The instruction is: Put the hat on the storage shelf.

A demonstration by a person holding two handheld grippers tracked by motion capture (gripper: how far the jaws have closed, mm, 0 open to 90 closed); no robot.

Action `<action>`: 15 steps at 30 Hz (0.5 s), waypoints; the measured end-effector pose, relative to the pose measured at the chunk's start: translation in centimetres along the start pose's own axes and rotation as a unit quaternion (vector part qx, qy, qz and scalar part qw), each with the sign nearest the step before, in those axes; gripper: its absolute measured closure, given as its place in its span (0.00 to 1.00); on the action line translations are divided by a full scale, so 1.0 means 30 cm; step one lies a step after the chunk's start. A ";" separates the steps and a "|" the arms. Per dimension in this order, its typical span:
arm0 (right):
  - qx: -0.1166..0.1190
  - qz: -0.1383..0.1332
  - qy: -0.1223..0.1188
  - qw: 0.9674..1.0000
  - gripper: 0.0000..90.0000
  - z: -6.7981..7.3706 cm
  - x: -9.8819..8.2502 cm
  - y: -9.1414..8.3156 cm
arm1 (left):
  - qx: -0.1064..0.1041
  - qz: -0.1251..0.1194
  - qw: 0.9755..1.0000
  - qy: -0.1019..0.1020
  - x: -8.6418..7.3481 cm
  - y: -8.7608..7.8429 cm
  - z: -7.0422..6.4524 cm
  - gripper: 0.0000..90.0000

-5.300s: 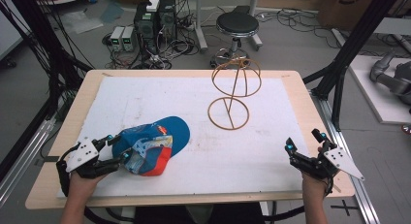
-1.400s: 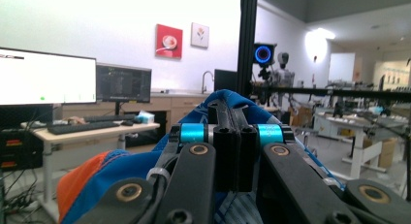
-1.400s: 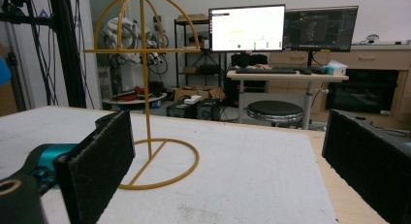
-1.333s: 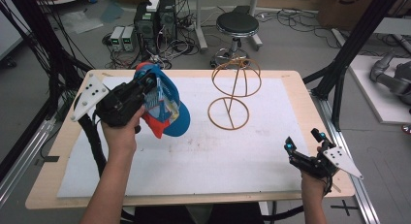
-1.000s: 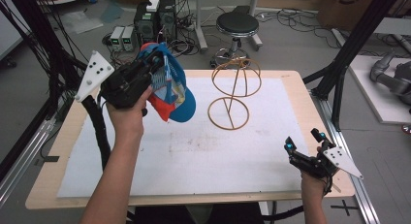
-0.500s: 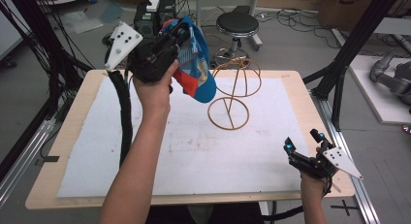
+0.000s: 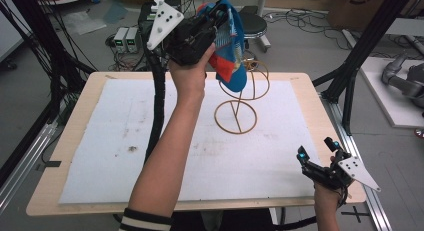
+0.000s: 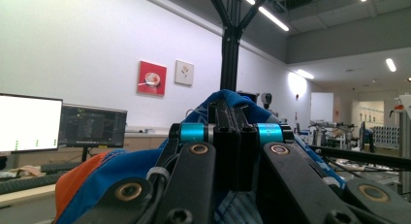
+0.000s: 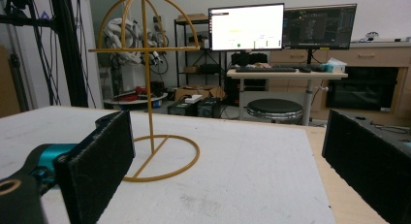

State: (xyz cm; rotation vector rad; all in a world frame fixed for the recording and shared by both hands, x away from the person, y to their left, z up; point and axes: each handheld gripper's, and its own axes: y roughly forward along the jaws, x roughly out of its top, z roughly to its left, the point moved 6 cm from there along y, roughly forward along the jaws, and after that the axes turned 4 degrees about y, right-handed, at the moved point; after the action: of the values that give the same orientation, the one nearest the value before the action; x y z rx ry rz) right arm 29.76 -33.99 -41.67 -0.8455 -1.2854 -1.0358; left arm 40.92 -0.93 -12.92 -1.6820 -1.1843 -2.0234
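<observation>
Hanging in the air above the far edge of the worktop point(image 7: 300, 98), the blue-and-orange cap point(image 7: 231, 46) is pinched in the left gripper point(image 7: 216, 22) — its fingers clamped tight on the fabric, pressed together with blue cloth bunched around them in the left gripper view. The cap's lower edge sits just beside the top of the gold wire hat stand point(image 7: 240, 103), whose ring base rests on the white mat point(image 7: 100, 141). The raised forearm reaches up from the near side. Well apart, at the near right corner, the right gripper point(image 7: 316, 153) rests low — fingers spread wide, nothing between them.
</observation>
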 end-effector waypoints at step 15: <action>-0.005 -0.021 0.018 1.000 0.05 -0.023 0.030 -0.053 | -0.010 0.002 1.000 -0.008 -0.111 0.165 -0.020 0.99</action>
State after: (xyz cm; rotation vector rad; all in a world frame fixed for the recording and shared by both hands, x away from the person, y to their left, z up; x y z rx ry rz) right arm 28.49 -35.30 -40.95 -0.8068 -1.2731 -1.0878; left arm 44.70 -5.48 -13.87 -1.7118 -1.1670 -2.0302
